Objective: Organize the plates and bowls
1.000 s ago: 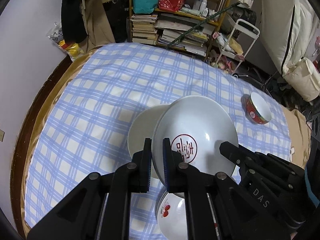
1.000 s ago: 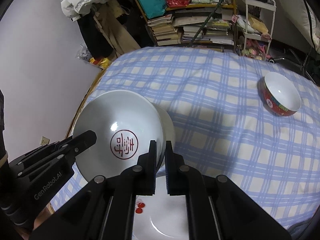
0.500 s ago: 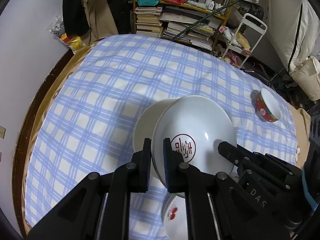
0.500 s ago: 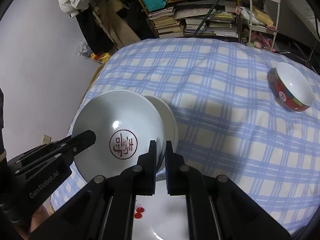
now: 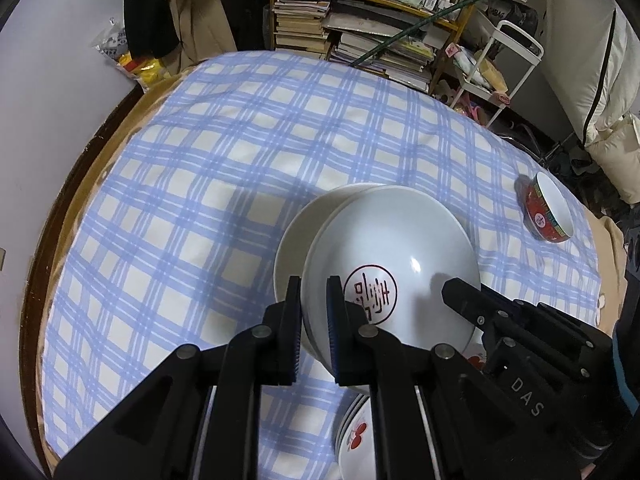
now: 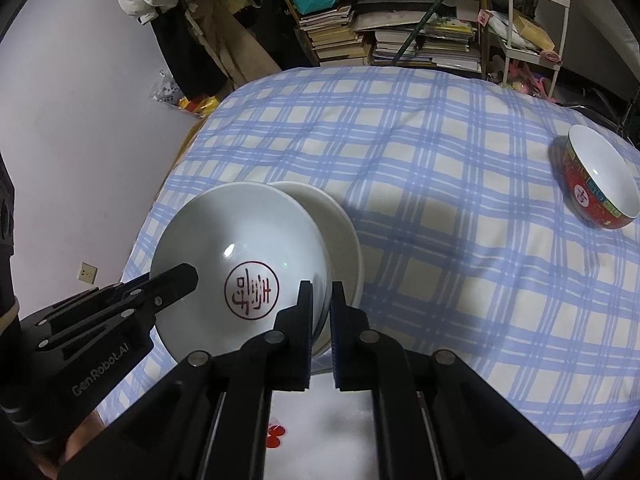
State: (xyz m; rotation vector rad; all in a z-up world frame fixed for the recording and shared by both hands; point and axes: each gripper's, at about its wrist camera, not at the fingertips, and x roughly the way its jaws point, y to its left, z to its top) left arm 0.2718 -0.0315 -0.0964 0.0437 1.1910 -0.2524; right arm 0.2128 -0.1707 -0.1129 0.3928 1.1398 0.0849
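Note:
A white bowl with a red seal mark hangs tilted above the checked tablecloth. My left gripper is shut on its rim on one side. My right gripper is shut on the opposite side of the rim. A plain white dish sits right behind and under the bowl, offset; I cannot tell whether it is gripped too. Below both grippers lies a stack of white plates with a red cherry print. A red-sided bowl stands alone at the right of the table.
The blue checked cloth covers a round table with a dark wooden edge. Beyond it are a bookshelf with stacked books, a white trolley and hanging clothes.
Both grippers have sunk a little toward the table with the bowl between them. Their grips have not changed.

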